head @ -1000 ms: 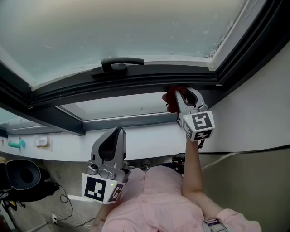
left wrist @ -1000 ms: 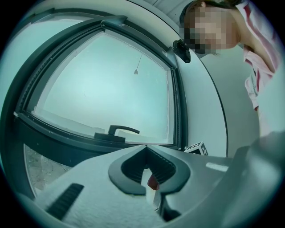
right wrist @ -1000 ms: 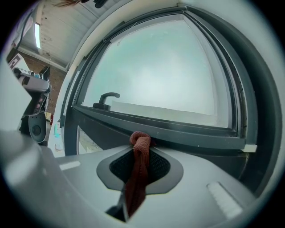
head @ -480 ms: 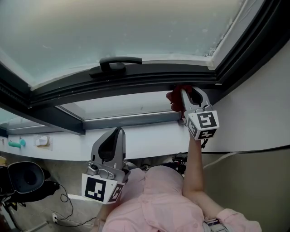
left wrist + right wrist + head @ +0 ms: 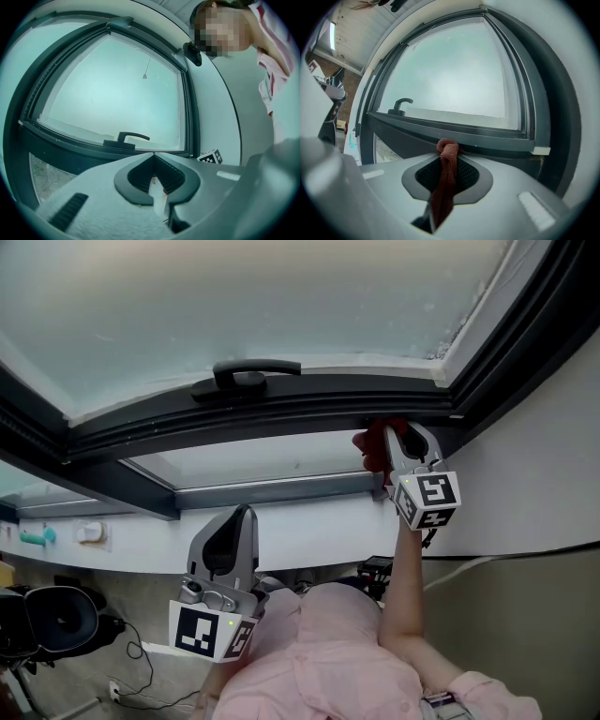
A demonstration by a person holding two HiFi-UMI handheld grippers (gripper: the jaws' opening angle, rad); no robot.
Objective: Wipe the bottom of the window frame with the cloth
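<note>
My right gripper (image 5: pixel 394 434) is shut on a dark red cloth (image 5: pixel 377 442), pressed against the underside of the dark bottom window frame (image 5: pixel 281 413) near its right corner. In the right gripper view the cloth (image 5: pixel 446 173) runs between the closed jaws and bunches at the tips against the frame (image 5: pixel 487 136). My left gripper (image 5: pixel 234 531) hangs low in front of the person's body, shut and holding nothing, away from the frame. A black window handle (image 5: pixel 251 373) sits on the frame, left of the cloth.
A white sill (image 5: pixel 281 521) runs below the frame. The white wall (image 5: pixel 534 474) rises right of the window, with a black cable (image 5: pixel 525 551) along it. A round black device (image 5: pixel 56 615) and cords lie on the floor at lower left.
My right gripper has slid the cloth to the right along the bottom frame toward the corner. The left gripper has stayed still.
</note>
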